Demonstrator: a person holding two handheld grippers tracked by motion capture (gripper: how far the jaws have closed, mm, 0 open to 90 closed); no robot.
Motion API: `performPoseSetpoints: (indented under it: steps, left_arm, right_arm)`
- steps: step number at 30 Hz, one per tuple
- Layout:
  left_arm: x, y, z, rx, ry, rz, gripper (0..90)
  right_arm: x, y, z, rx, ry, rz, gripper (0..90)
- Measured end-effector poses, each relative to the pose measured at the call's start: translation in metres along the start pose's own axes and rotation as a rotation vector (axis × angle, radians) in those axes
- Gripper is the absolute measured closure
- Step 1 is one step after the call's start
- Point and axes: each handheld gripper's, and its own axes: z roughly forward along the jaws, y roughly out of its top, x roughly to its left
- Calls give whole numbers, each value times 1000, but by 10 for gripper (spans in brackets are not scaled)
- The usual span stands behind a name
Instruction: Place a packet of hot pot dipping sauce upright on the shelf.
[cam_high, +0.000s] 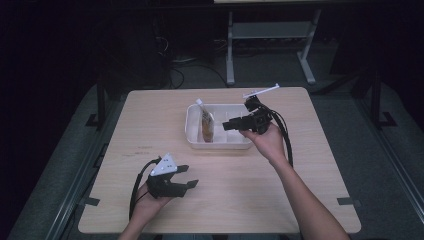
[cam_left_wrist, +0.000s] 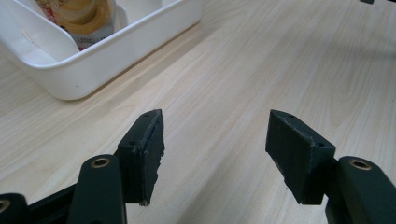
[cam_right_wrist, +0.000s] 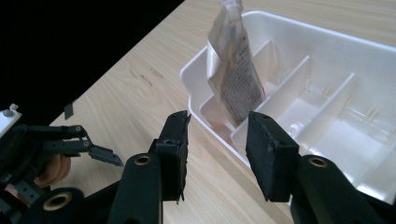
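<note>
A white divided tray (cam_high: 220, 146) sits at the middle of the wooden table. In its left compartment a clear pouch of brownish stuff (cam_high: 207, 125) stands leaning. My right gripper (cam_high: 225, 125) hovers over the tray's right part and points left toward the pouch. In the right gripper view its jaws (cam_right_wrist: 217, 135) stand open just short of the pouch (cam_right_wrist: 233, 70), with nothing between them. My left gripper (cam_high: 192, 175) rests low over the table's front left, open and empty. Its view shows the open jaws (cam_left_wrist: 215, 140) over bare wood, with the tray (cam_left_wrist: 116, 51) beyond them.
The tray's other compartments (cam_right_wrist: 327, 93) hold nothing. Bare table (cam_high: 240, 190) lies between the two hands and in front of the tray. A white frame (cam_high: 270, 30) stands on the floor behind the table. The left gripper (cam_right_wrist: 93, 144) appears low at the left in the right gripper view.
</note>
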Motion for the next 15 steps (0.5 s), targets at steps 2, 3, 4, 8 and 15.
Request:
performPoseSetpoints:
  steps: [2,3,4,8,15]
  left_arm:
    - [0,0,1,4,-1,3,369]
    - [-1,0,1,5,-2,3,369]
    - [-1,0,1,7,-3,5,368]
    - [-1,0,2,7,-2,4,366]
    - [-1,0,3,10,-2,3,364]
  right_arm:
    - [0,-1,-1,-3,0,1,572]
    - [-2,-3,-2,-3,5,3,564]
    - [-3,-4,-3,-3,6,4,559]
    - [-6,-14,-7,13,11,-2,530]
    - [-4,-28,-20,18,6,-37,493]
